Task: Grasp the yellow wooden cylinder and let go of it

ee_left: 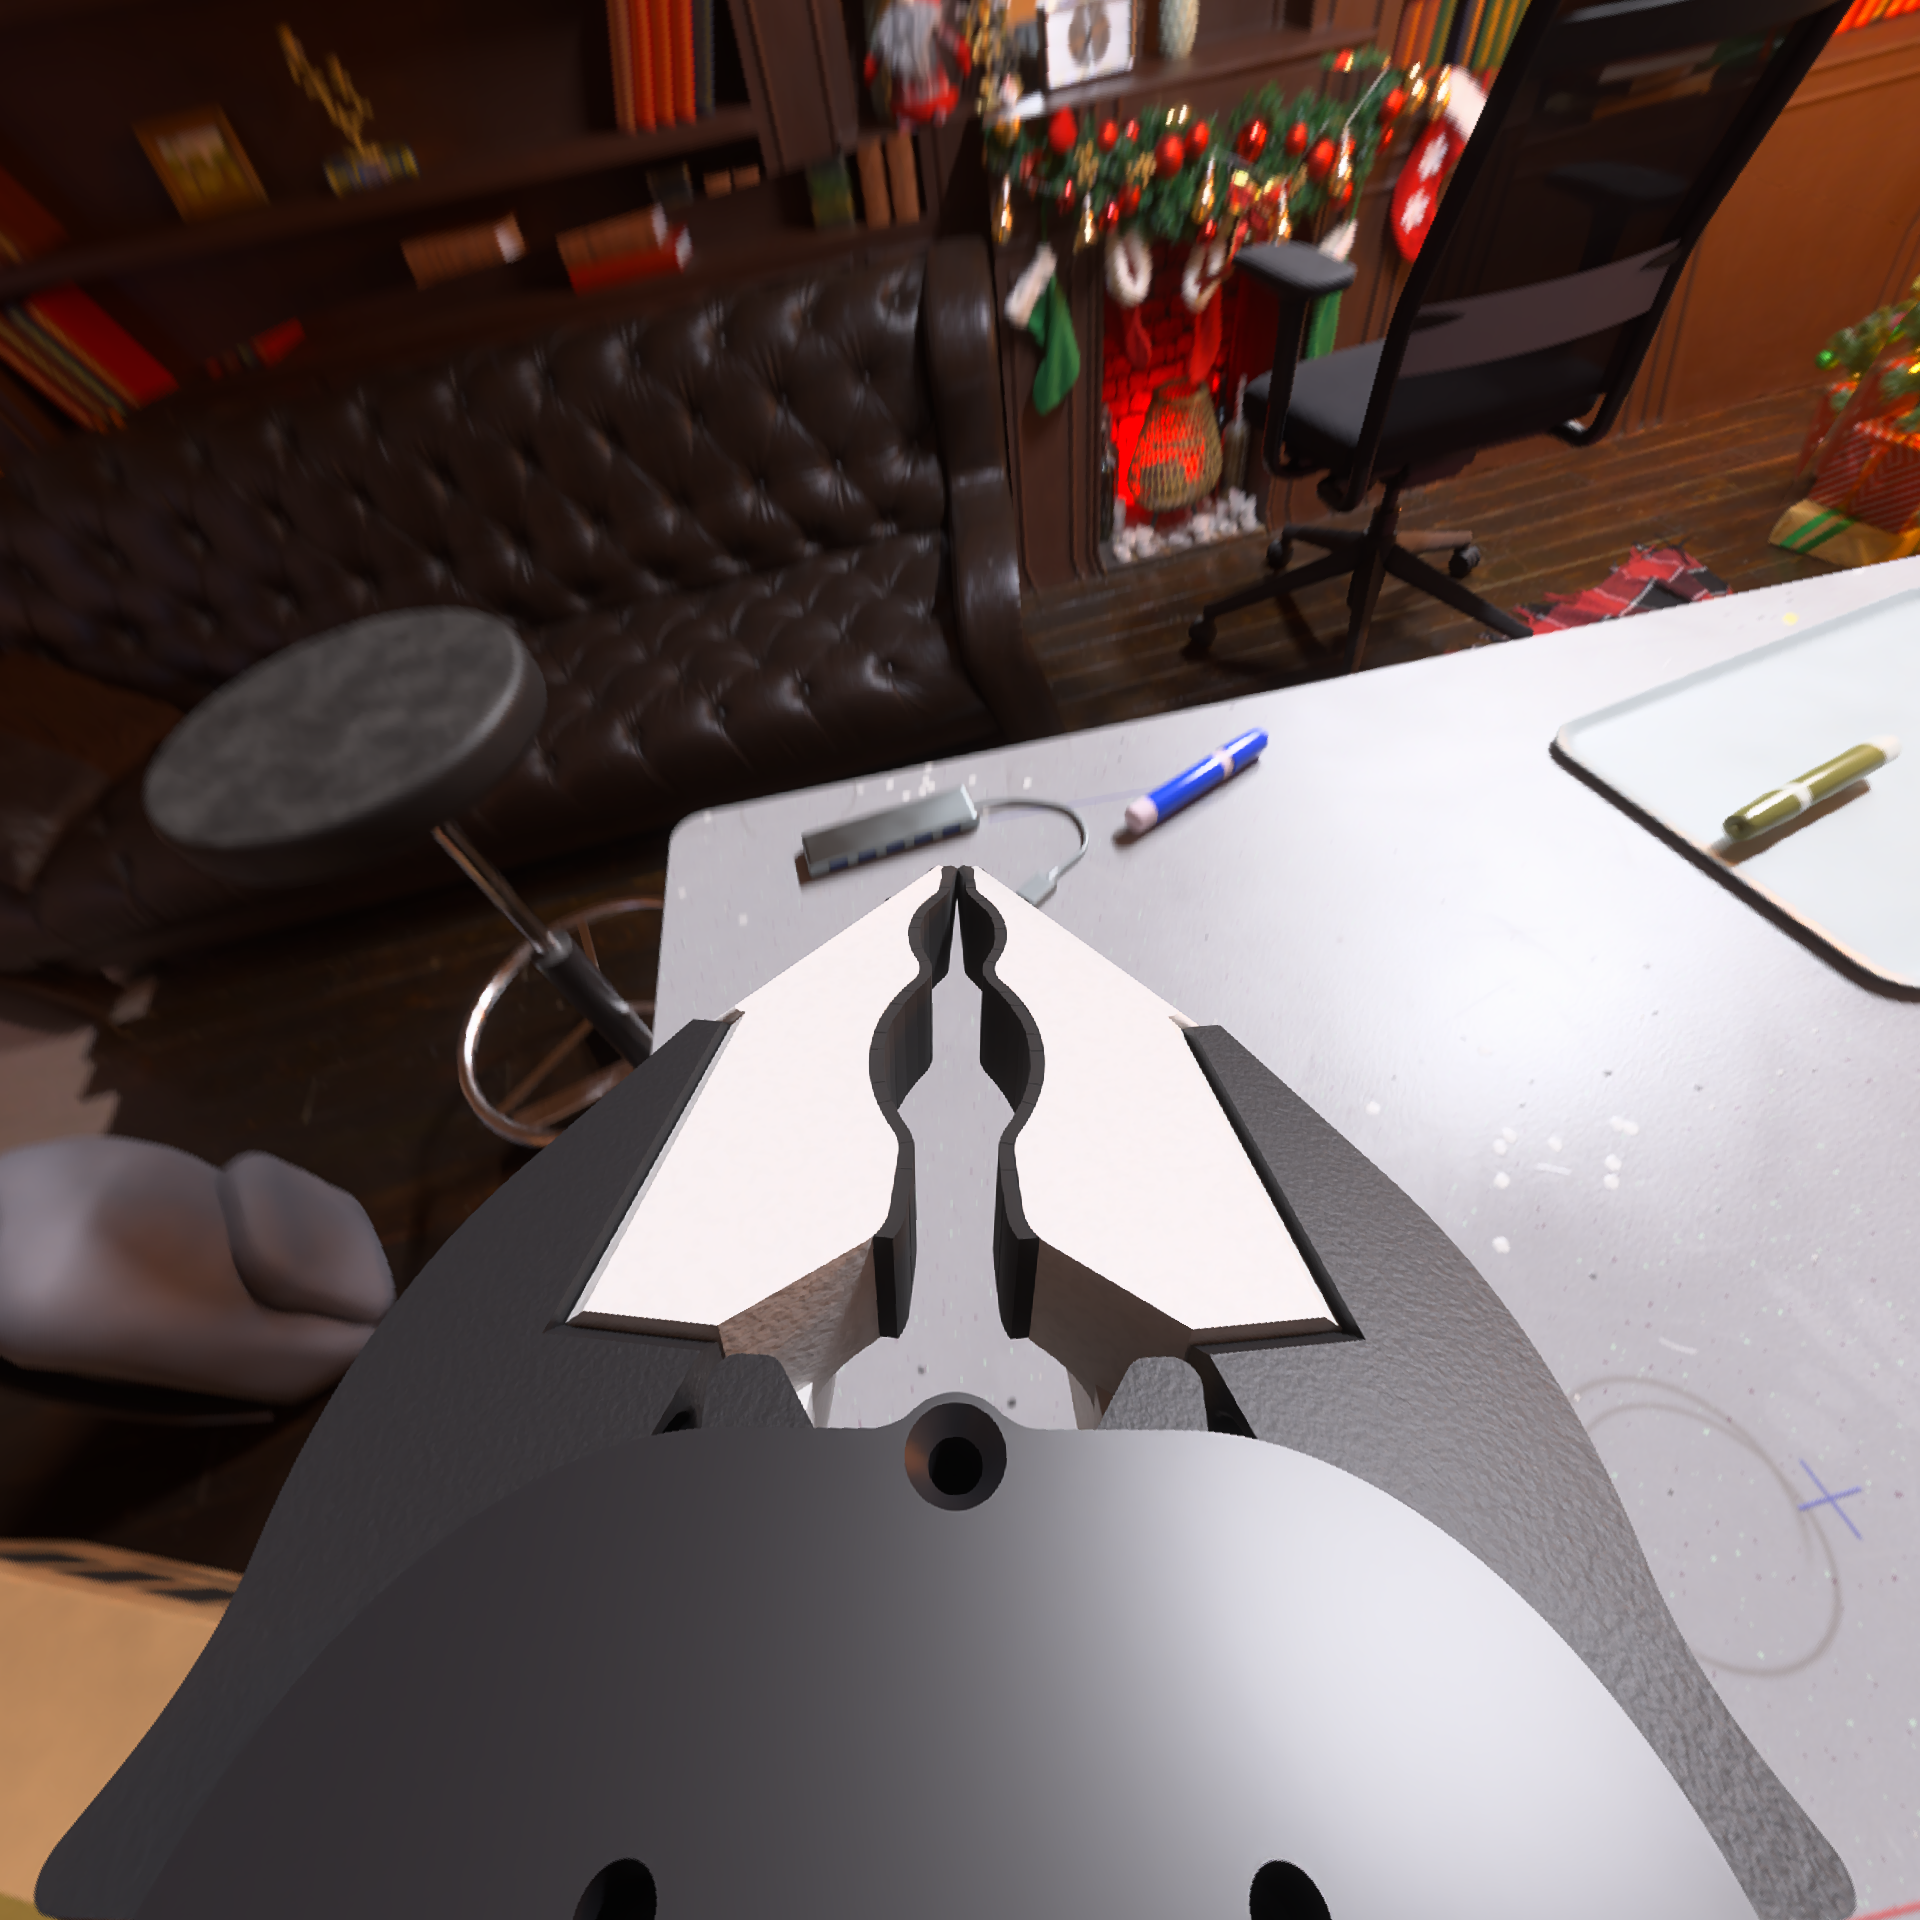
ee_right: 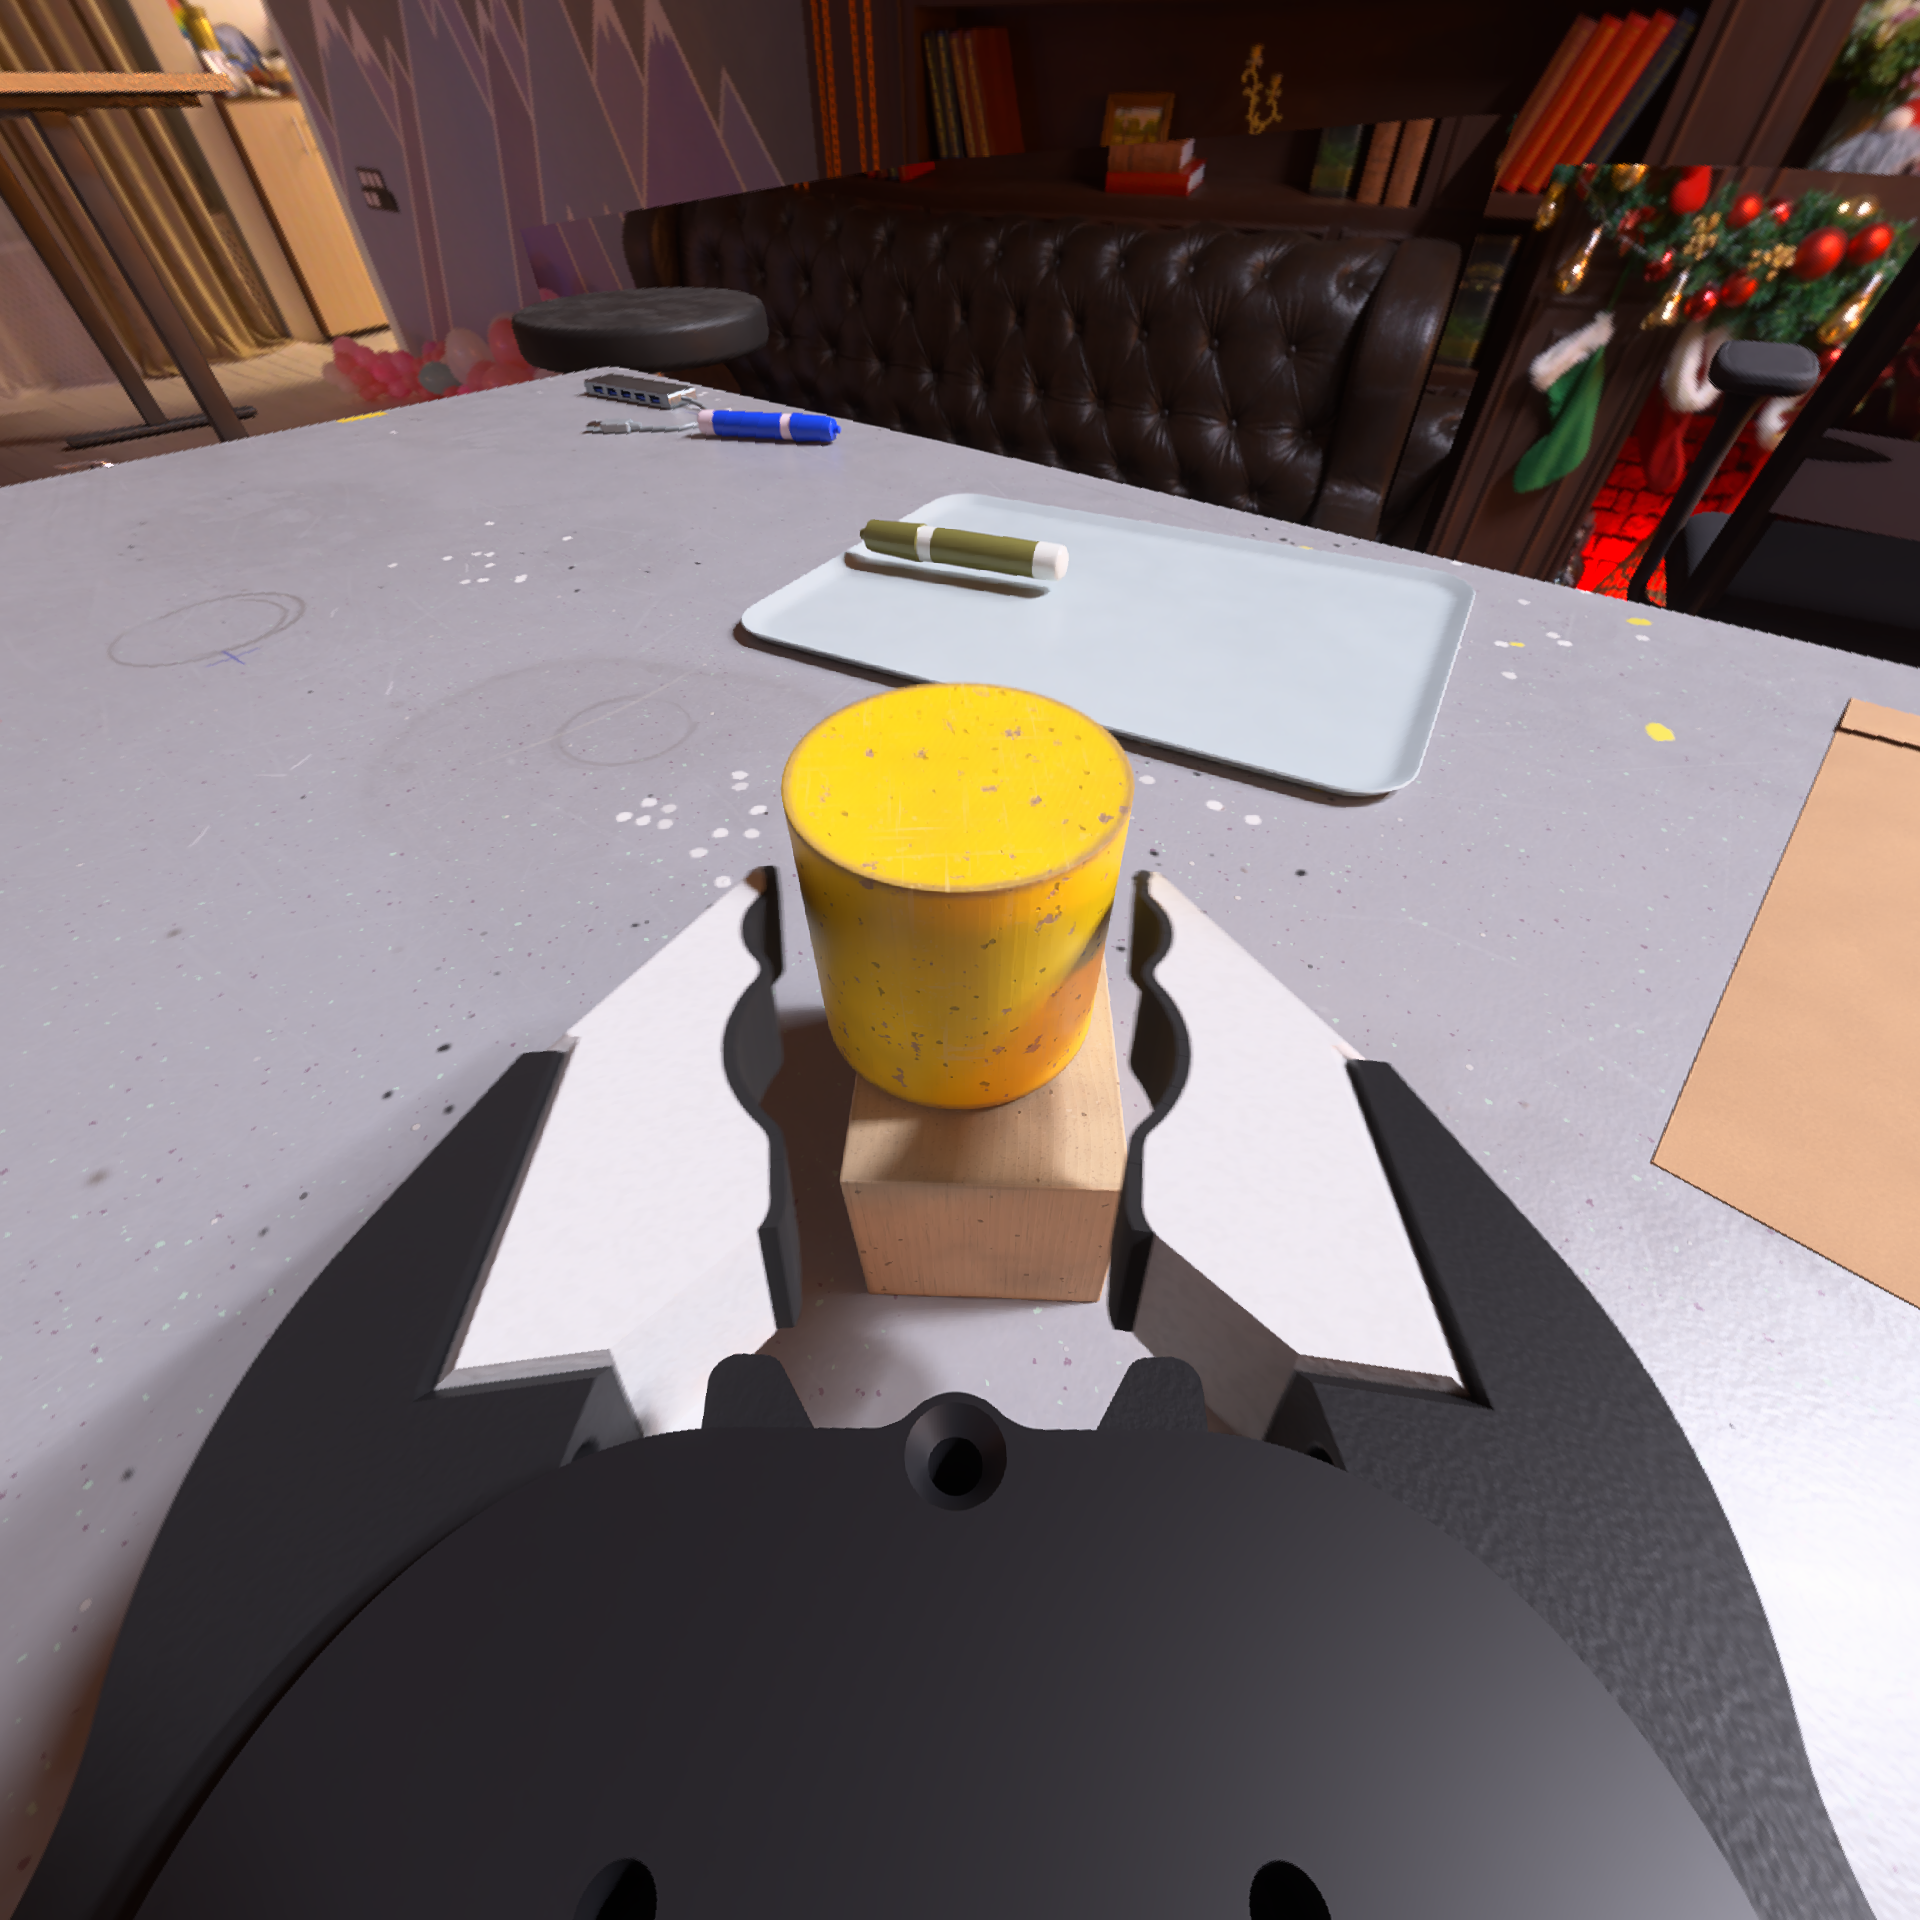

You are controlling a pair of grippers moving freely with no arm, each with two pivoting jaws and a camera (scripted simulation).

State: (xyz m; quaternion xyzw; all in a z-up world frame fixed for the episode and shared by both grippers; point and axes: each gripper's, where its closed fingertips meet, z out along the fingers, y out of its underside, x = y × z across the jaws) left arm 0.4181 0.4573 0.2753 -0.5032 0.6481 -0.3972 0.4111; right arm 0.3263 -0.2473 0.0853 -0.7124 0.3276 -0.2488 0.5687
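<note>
The yellow wooden cylinder (ee_right: 956,831) stands upright on a pale wooden cube (ee_right: 987,1195) on the grey table (ee_right: 312,831). My right gripper (ee_right: 956,883) is open. Its two fingers flank the cylinder's sides, with a thin gap showing on each side. The cube sits lower down between the fingers. My left gripper (ee_left: 956,873) is shut and empty, held above the table's left part and pointing at a grey USB hub (ee_left: 894,831). The cylinder does not show in the left wrist view.
A pale tray (ee_right: 1195,665) with a green marker (ee_right: 961,548) lies beyond the cylinder. A blue marker (ee_right: 769,426) and the USB hub (ee_right: 634,392) lie at the far edge. A brown cardboard sheet (ee_right: 1829,987) lies to the right. A stool (ee_left: 343,717) stands off the table's corner.
</note>
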